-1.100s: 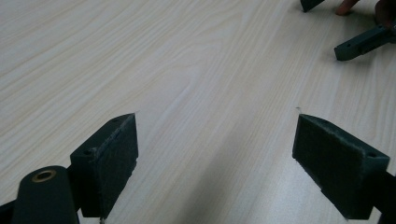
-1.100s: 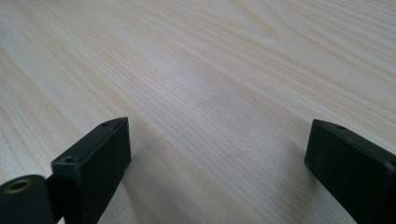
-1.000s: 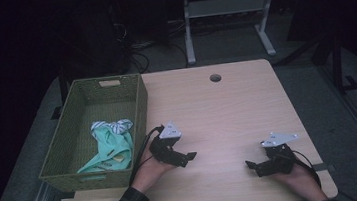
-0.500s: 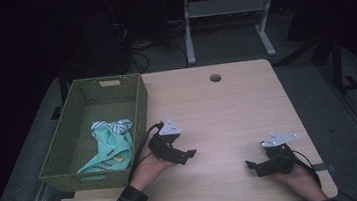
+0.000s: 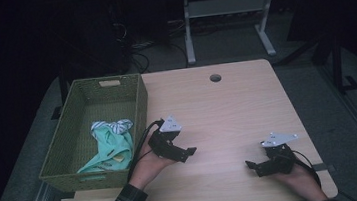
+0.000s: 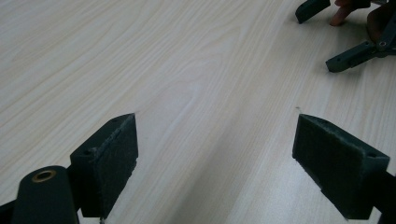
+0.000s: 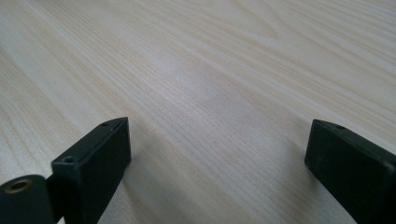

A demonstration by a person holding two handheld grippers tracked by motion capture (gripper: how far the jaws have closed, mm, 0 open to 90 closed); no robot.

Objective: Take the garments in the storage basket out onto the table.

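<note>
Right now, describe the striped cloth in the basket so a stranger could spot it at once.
Start at the wooden table and go to the green woven basket along its left edge. Inside, near the basket's right wall, lies a mint-green garment. The striped cloth sits bunched at that garment's far end, the one piece with dark and white stripes.

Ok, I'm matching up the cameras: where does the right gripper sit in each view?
High view: right gripper low right, by the table's near edge.
Left gripper view: far off, top right corner.
Right gripper view: its own fingers rise at bottom left and bottom right.
Shared landmark: the pale wood table.
</note>
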